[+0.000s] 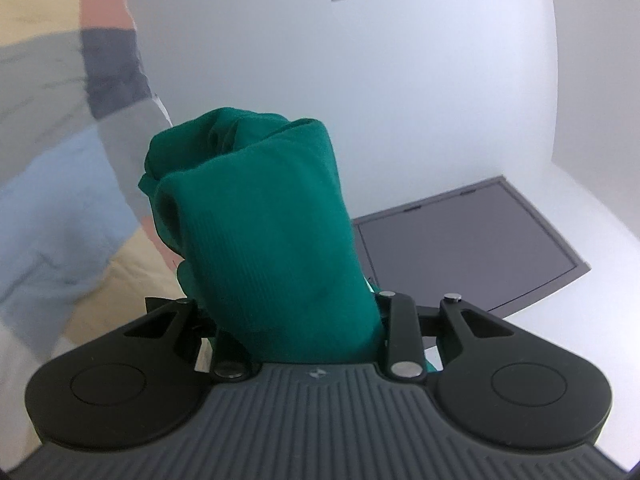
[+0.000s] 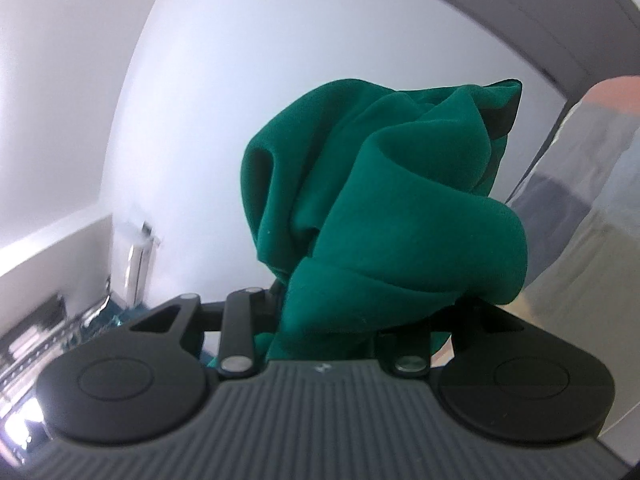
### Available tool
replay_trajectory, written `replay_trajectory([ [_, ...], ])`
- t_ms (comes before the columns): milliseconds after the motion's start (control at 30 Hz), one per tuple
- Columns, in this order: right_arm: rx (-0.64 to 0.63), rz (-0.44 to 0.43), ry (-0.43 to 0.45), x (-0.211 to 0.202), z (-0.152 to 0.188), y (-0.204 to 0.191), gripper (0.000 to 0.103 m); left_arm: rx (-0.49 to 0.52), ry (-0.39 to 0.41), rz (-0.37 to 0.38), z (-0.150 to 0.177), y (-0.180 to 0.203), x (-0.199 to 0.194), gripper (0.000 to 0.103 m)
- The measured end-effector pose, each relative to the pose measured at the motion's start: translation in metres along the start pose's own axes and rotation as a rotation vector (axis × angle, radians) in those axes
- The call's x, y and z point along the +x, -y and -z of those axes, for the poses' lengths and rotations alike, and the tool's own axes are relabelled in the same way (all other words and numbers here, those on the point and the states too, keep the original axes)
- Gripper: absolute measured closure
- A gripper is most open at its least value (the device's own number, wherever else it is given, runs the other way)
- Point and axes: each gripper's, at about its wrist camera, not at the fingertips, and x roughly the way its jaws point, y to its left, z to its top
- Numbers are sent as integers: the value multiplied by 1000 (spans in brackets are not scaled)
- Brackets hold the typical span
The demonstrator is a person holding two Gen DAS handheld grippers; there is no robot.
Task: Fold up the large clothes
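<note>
The white wall (image 1: 400,80) fills most of what stands behind both grippers, plain and bright. Against it, in the left wrist view, a person's sleeve (image 1: 60,140) sweeps down the left side in blurred blocks of cream, pink, grey, navy and pale blue; the same striped sleeve shows at the right edge of the right wrist view.

The green garment (image 1: 272,240) is up off any surface, caught by both grippers at once. In the left wrist view it rises out of the left gripper (image 1: 296,320) as a thick rolled bundle, ribbed along its face, with loose folds bunched at the top. The fingers themselves are buried under the cloth — the jaws stand narrow and are closed on the bundle.

In the right wrist view the garment hangs over the right gripper (image 2: 340,320) in a heavier heap, one rounded fold sagging to the right and covering the right linkage. Here too the fingertips are hidden, the jaws narrow and clamped on the fabric.

A dark grey flat panel (image 1: 472,240) lies on a white surface at lower right of the left view. Some shiny metal fittings (image 2: 136,256) — too blurred to name — sit at lower left of the right view.
</note>
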Motion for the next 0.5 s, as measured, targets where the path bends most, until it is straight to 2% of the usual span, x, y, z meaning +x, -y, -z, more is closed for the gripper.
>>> replay_trajectory([
  [100, 17, 19, 21, 3, -4, 29, 62, 28, -27, -22, 8, -8, 37, 68],
  [333, 73, 67, 3, 22, 5, 108, 62, 62, -84, -105, 28, -66, 90, 68],
  [400, 88, 81, -8, 26, 13, 133, 62, 105, -101, -128, 35, -79, 94, 68],
  [500, 108, 95, -18, 24, 28, 165, 62, 232, -130, -121, 49, -90, 87, 68],
])
